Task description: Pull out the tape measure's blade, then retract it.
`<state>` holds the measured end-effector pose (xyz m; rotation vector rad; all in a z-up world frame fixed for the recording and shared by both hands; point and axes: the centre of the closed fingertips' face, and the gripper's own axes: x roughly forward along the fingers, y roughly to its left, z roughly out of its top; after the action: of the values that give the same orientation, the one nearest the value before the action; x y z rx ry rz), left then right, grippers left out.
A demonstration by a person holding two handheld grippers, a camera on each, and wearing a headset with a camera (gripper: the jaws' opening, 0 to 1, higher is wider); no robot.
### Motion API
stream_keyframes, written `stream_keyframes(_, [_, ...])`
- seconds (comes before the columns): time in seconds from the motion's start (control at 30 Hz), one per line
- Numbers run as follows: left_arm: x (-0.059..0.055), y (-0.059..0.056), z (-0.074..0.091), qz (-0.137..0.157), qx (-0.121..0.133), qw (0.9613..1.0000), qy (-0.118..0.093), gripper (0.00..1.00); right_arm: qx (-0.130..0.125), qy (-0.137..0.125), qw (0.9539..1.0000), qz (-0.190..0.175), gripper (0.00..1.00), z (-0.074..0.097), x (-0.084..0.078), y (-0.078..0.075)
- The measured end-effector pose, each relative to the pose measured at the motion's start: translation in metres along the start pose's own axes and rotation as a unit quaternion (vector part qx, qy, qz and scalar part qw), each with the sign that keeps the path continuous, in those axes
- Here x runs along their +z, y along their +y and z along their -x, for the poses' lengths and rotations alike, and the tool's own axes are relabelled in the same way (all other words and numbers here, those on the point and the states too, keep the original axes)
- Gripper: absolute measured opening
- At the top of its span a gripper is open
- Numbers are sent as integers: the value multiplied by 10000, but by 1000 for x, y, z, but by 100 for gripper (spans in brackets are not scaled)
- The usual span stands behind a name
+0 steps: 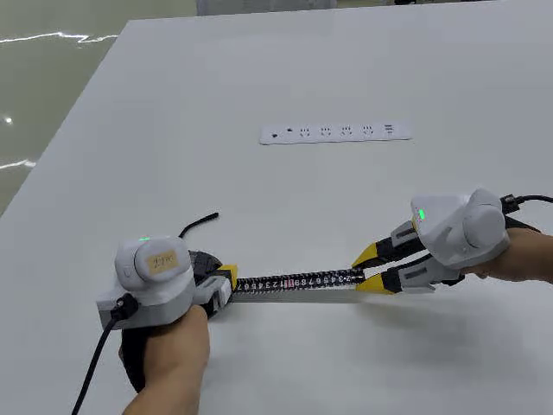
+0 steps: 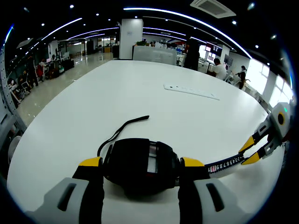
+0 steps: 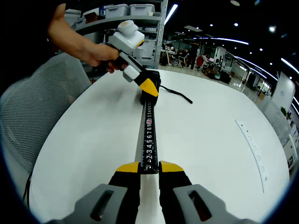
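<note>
Where right claw [image 3: 149, 166] pinches, blade [image 3: 148, 135] tip hidden

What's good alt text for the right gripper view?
The right claw pinches the end of a black tape-measure blade with white numerals, pulled out straight across a white table from a black tape measure case gripped by the left claw. A thin black strap trails from the case.

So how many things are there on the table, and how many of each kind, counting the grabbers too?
tape measure: 1
power strip: 1
grippers: 2, the left gripper and the right gripper
total: 4
</note>
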<state>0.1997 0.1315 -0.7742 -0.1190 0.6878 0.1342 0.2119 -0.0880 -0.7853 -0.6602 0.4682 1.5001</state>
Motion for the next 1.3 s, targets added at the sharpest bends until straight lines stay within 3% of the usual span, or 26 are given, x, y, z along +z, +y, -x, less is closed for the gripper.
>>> stream_keyframes(1.3, [0,3,-3,63,-25,10000,15,60,39,-18,10000,-44,14,-9,5,1])
